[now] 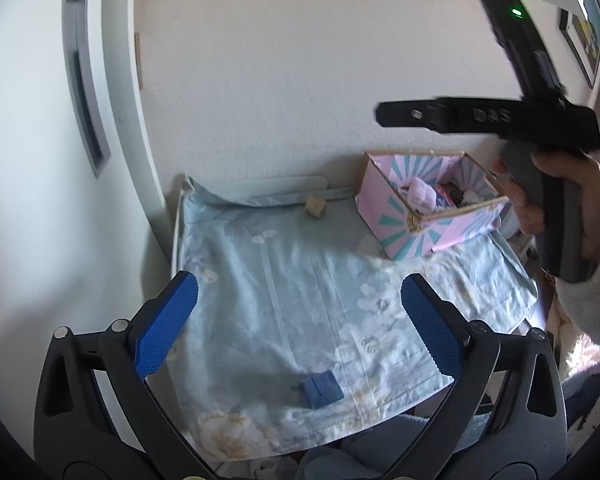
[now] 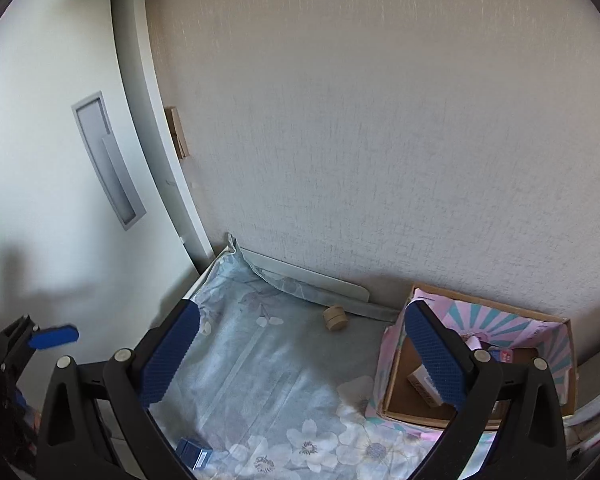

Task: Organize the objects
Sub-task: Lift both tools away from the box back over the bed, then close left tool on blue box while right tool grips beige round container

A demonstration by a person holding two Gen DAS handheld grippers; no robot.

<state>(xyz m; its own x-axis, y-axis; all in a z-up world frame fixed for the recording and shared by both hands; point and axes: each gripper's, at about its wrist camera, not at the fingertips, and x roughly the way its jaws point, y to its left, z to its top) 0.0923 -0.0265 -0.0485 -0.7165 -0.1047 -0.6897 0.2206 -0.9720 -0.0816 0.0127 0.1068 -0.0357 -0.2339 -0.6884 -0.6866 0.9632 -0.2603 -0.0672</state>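
A pink and teal box [image 1: 416, 224] stands at the back right of a table covered with a pale blue floral cloth [image 1: 292, 280]; a lilac soft item [image 1: 420, 196] and other things lie inside. A small blue box [image 1: 322, 389] lies near the front edge, and a tan wooden spool [image 1: 315, 207] sits near the wall. My left gripper [image 1: 300, 300] is open and empty, above the cloth's front. My right gripper [image 2: 302, 340] is open and empty, raised beside the pink box [image 2: 540, 332]. In the right wrist view the spool [image 2: 334, 317] and the blue box [image 2: 194, 452] show too.
A textured wall [image 2: 380, 140] runs behind the table and a white sliding door with a recessed handle [image 2: 108, 160] stands at the left. The person's hand [image 1: 540, 196] holds the right gripper's body high at the right. A cardboard piece [image 2: 420, 384] lies inside the pink box.
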